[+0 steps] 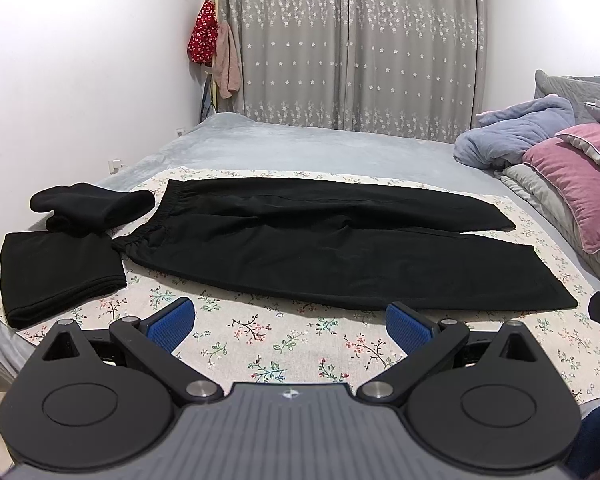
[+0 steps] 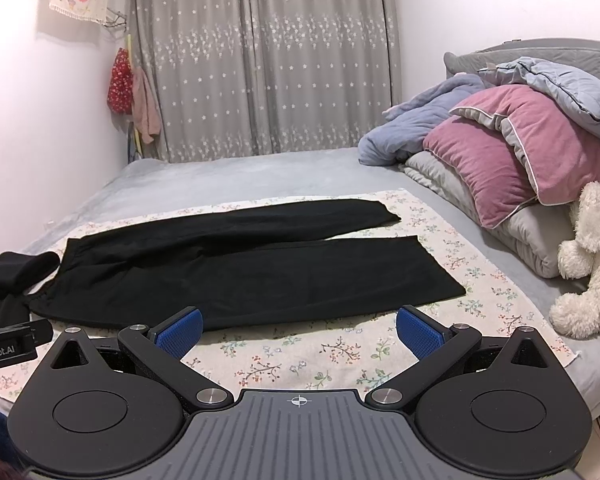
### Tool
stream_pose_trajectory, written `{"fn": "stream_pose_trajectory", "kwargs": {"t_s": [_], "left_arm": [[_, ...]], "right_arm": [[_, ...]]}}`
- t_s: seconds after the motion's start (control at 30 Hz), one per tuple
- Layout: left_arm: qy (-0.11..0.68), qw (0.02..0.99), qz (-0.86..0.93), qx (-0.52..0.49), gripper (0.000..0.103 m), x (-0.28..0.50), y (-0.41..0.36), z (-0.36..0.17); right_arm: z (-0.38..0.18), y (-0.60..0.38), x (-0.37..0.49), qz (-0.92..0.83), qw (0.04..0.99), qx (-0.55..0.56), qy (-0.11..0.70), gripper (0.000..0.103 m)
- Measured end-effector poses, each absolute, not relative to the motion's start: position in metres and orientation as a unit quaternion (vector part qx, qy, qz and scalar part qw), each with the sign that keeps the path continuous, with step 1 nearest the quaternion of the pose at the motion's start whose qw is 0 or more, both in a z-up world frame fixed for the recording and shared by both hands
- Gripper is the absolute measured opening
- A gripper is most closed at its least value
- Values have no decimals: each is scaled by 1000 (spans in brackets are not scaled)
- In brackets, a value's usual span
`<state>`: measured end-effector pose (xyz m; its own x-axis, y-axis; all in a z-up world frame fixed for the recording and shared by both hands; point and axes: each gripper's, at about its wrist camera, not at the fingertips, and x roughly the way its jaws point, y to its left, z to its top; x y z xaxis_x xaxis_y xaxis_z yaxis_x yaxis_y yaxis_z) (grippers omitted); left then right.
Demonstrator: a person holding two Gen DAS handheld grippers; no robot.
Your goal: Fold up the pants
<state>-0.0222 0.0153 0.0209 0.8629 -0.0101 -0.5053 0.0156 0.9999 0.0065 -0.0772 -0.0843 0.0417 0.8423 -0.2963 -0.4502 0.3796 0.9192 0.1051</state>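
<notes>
Left wrist view: matte black elastic-waist fabric pants (image 1: 332, 240) lie flat, legs split, on floral cotton cloth (image 1: 284, 344); left gripper (image 1: 290, 320) ribbed blue pads wide apart, empty; right gripper (image 2: 298, 326) likewise, above cloth.

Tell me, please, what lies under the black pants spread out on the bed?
The black pants lie flat on a floral-print cloth, which shows around them on the near and right sides. The cloth rests on the grey bedsheet. Whatever is directly beneath the pants is covered.
</notes>
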Motion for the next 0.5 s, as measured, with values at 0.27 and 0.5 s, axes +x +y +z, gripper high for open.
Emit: {"fn": "stream_pose_trajectory", "kwargs": {"t_s": [0.27, 0.5], "left_arm": [[263, 965, -12, 3, 101, -19, 17, 21], [283, 959, -20, -9, 101, 6, 34, 4]], "right_arm": [[44, -84, -74, -178, 955, 87, 219, 103], [34, -81, -53, -192, 948, 76, 243, 103]]}}
